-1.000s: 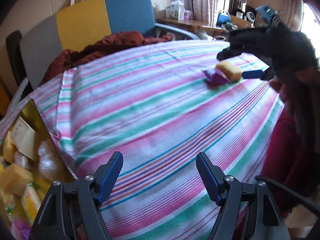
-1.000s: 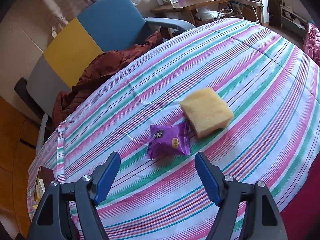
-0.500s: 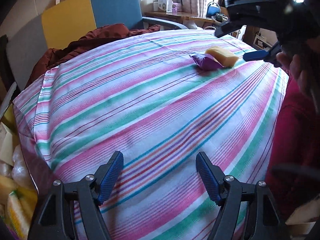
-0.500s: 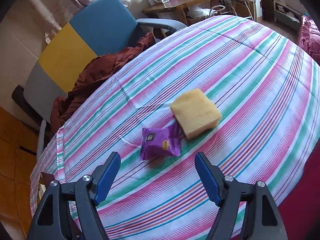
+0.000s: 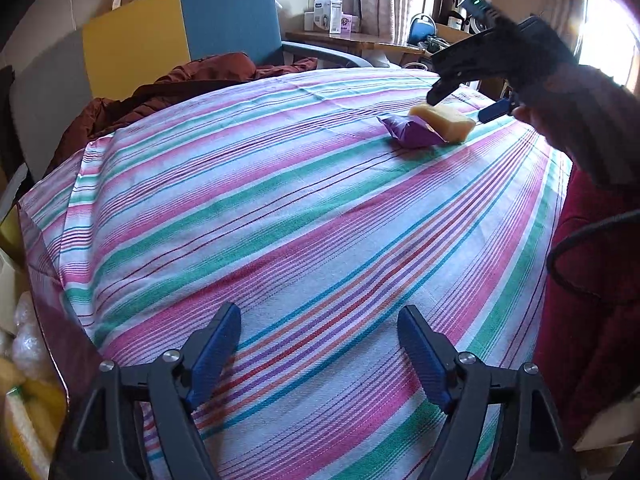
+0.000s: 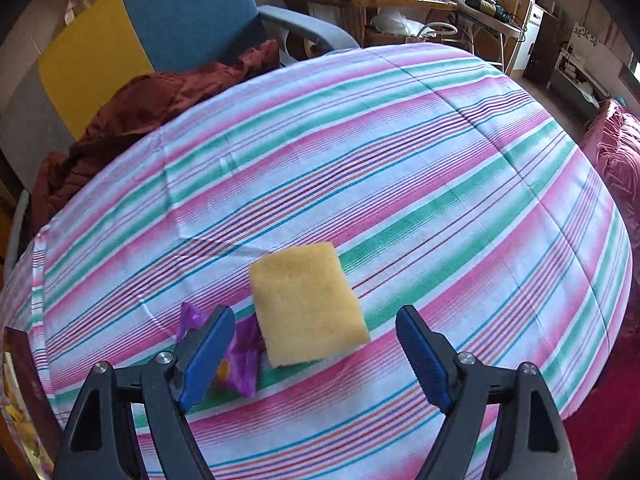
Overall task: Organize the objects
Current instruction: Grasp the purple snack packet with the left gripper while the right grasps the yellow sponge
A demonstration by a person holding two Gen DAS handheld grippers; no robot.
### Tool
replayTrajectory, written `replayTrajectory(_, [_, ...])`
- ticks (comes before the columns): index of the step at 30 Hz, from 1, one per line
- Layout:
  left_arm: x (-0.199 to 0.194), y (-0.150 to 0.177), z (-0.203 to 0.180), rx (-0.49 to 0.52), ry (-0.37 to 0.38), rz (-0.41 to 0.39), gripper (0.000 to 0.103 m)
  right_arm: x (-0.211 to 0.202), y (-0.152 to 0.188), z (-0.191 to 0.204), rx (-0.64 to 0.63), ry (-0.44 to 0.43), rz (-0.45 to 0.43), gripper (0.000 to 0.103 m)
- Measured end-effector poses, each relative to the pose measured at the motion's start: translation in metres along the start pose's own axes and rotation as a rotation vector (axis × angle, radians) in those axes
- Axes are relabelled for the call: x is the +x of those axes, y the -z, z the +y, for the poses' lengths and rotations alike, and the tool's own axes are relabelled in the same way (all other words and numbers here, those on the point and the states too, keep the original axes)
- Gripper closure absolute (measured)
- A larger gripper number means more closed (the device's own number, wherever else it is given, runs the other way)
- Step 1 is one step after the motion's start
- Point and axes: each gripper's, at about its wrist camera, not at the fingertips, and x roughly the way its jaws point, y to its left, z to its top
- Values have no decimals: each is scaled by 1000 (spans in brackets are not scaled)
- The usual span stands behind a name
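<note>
A yellow sponge (image 6: 308, 300) lies on the striped tablecloth (image 6: 400, 160), with a purple snack packet (image 6: 240, 356) touching its left side. My right gripper (image 6: 316, 356) hovers just over the sponge's near end, its jaws opening and pressing on nothing; its left finger hides part of the packet. In the left wrist view the sponge (image 5: 444, 122) and packet (image 5: 412, 134) sit far right, the right gripper (image 5: 460, 100) above them. My left gripper (image 5: 320, 352) hangs over bare cloth near the table's front, jaws opening, nothing between them.
A box of wrapped snacks and sponges (image 5: 24, 400) sits below the table's left edge. A blue, yellow and grey chair (image 5: 168, 36) with a rust-red garment (image 5: 192, 84) stands behind the table. A wooden side table (image 6: 360, 0) holds small cartons. A person's dark red clothing (image 5: 592, 300) is at right.
My right gripper moved rightward from over the purple packet to over the yellow sponge and dropped a little, jaws widening. The left gripper's jaws also widened slightly; it stayed near the table's front.
</note>
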Motion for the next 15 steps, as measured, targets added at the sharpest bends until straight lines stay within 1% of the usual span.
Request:
replayTrajectory(3, [1,-1,-1,0,-4,0,20,14,-1,2,-33,19,21,20])
replayTrajectory(4, [1,-1,-1,0,-6,0,20,19,-2,3,-49,20,30,22])
replayTrajectory(5, [2,-2,-2,-2,-7,2,20,22,-2,5,-58,16,35,35])
replayTrajectory(6, [2,-3,-2,-3,-9,4,20,23,-1,6,-66,18,39,45])
replayTrajectory(8, [3,-5,-2,-6,-11,12,20,22,-1,8,-79,23,28,46])
replayTrajectory(10, [4,-8,-2,-12,-15,23,21,17,0,6,-73,5,11,48])
replayTrajectory(12, [6,-12,0,-18,-15,32,25,8,-1,-1,-41,-5,-25,48])
replayTrajectory(15, [10,-21,5,-36,-8,46,29,-1,-2,-8,-2,6,-61,48])
